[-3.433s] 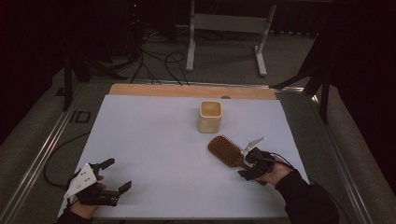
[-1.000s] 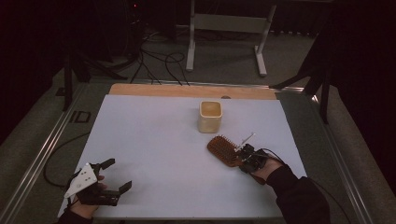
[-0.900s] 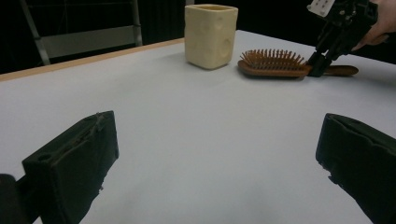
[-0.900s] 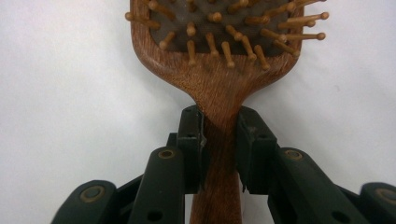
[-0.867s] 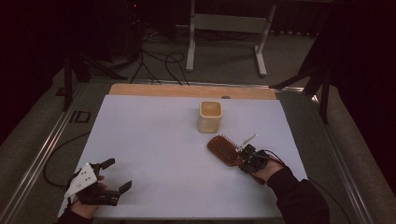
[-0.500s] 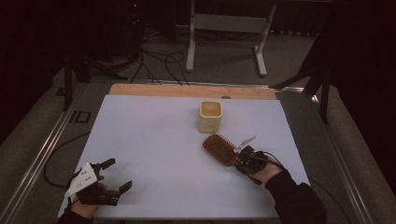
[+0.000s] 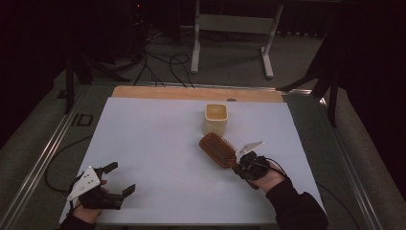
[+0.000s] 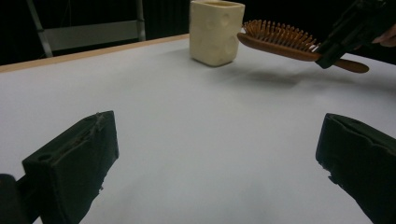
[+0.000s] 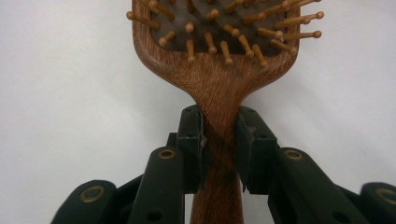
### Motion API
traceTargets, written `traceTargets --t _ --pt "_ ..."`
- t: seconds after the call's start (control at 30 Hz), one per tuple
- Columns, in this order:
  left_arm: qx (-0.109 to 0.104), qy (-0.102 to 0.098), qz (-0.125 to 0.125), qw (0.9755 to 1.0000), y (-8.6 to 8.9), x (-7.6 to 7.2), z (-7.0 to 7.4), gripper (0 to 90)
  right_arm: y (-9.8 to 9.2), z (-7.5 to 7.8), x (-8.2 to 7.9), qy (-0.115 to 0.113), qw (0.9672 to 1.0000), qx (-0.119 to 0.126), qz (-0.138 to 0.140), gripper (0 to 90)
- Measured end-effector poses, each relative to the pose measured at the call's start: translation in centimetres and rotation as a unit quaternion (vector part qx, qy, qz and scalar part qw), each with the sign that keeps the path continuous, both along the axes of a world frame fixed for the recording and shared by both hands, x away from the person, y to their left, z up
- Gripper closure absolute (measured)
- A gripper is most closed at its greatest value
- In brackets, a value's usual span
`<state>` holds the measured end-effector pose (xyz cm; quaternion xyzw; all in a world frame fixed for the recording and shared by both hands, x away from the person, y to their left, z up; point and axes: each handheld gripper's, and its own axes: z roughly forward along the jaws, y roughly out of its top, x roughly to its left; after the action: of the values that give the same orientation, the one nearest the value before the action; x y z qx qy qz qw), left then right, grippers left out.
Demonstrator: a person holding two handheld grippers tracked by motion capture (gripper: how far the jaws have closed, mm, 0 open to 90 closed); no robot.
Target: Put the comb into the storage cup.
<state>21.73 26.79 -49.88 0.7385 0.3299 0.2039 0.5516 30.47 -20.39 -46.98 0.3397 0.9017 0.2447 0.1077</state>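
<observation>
A wooden hairbrush (image 7: 218, 149) with upward bristles hangs just above the white table (image 7: 158, 139), held by its handle in my right gripper (image 7: 242, 165), which is shut on it. In the right gripper view the two pads (image 9: 194, 140) clamp the handle of the hairbrush (image 9: 219, 70) just below the head. The left gripper view shows the hairbrush (image 8: 280, 39) lifted off the surface with its shadow below, close to a cream cup (image 8: 215, 30). The cup (image 7: 216, 117) stands behind the brush. My left gripper (image 7: 117, 179) rests open at the near left corner, with nothing between its fingers (image 8: 74, 163).
A wooden strip (image 7: 191, 92) runs along the table's far edge. Metal rails (image 7: 43, 158) flank the table on both sides. Beyond it are cables (image 7: 163, 62) and a white stand (image 7: 234, 28) on the floor.
My right gripper has lifted the hairbrush and carried it left and toward the cup. The left gripper has stayed where it was.
</observation>
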Motion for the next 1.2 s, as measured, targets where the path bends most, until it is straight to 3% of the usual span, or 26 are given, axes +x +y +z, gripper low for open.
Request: traceTargets --t 0.43,0.73,0.97,1.2 --pt "0.007 0.016 0.016 0.9997 0.0 0.3 0.0 0.0 0.7 0.2 -1.0 -0.036 0.9981 0.049 0.003 73.1" --pt "0.012 0.026 0.019 0.9994 -0.3 0.5 0.1 0.0 0.6 -0.1 -1.2 -0.053 0.9964 0.066 0.0 73.1" --pt "0.011 0.037 0.021 0.999 -0.6 0.8 0.3 0.0 0.5 0.2 -1.6 -0.088 0.992 0.09 -0.008 73.1" --pt "0.011 0.037 0.026 0.9989 -1.0 1.3 1.7 0.0 0.5 0.7 -2.0 -0.127 0.9845 0.121 -0.015 73.1"
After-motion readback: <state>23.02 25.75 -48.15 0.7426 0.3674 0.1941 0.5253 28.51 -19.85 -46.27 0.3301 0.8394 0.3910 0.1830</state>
